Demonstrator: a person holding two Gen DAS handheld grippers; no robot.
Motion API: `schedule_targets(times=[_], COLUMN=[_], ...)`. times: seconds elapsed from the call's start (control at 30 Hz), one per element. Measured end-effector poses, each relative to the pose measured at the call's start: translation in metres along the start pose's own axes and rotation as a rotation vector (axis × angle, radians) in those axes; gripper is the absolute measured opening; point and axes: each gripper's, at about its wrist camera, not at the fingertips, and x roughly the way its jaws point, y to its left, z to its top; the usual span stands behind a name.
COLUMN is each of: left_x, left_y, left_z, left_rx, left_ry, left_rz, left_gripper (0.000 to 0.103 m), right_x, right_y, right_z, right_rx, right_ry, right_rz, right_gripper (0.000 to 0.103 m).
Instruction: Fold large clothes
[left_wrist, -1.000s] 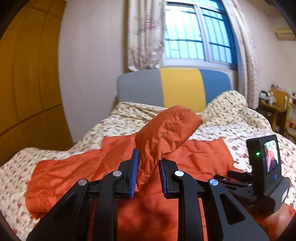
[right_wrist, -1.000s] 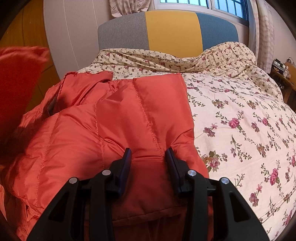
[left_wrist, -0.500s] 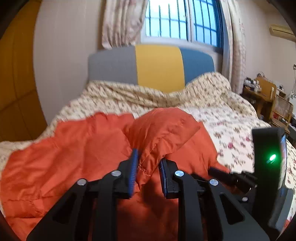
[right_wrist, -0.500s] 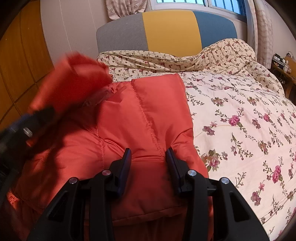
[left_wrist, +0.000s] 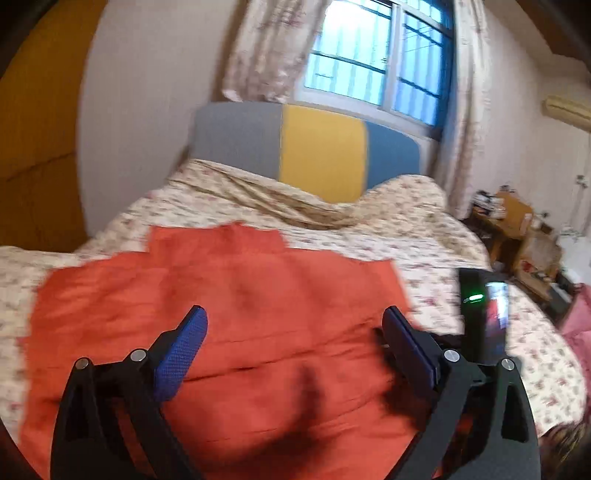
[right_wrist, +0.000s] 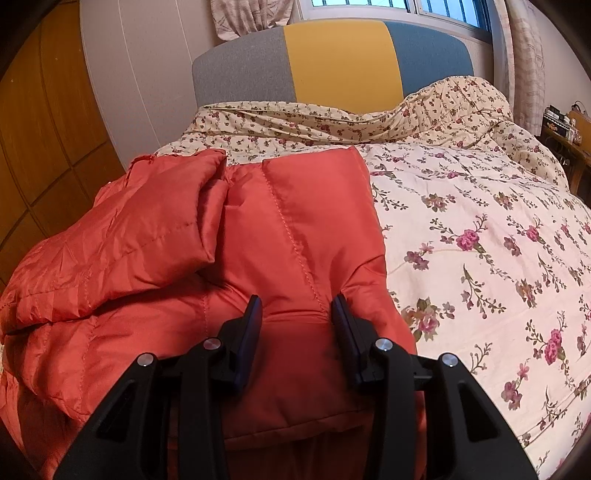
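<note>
- Jacket (right_wrist: 295, 229) — puffy, slippery, light; best pinched at quilted seams, 12 o'clock edge.
- Left gripper (left_wrist: 293, 345) opening, nothing between its fingers.
- Right gripper (right_wrist: 297, 325) pinching a jacket fold.

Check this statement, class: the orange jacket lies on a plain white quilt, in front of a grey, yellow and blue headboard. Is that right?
One detail is wrong. The quilt under the orange jacket is floral, not plain white, as the right wrist view shows. The headboard is grey, yellow and blue.
</note>
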Motion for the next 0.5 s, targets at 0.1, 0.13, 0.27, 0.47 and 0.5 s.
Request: schedule_targets(times=[0.1,0.13,0.27,0.47,0.5], left_x=[-0.011,-0.011,-0.001,0.012,0.014], left_y=[0.049,0.067,0.130,0.154,0.152], left_z=[0.003,0.004,-0.005,-0.027,-0.027], left_rx=[-0.069,-0.112,-0.214,-0.255,-0.250], left_ry=[0.001,0.008,0.072,0.126,0.130], left_rz=[0.158,0.207,0.360,0.350,0.356], left_gripper=[0.095,0.095,0.095,0.095,0.095], right_x=[-0.005,-0.008,-0.041,-0.065,-0.059], right_y=[0.003,0.003,0.008,0.058,0.072], right_z=[0.000,0.000,0.003,0.036,0.042], right_rx=[-0.018,-0.022,-0.020,-0.127,-0.167], right_ry=[-0.017,-0.030,-0.173,-0.253,-0.240], right_rz=[-0.020,-0.028,-0.108,0.003,0.017], right_gripper=[0.046,0.050,0.060,0.059,0.058])
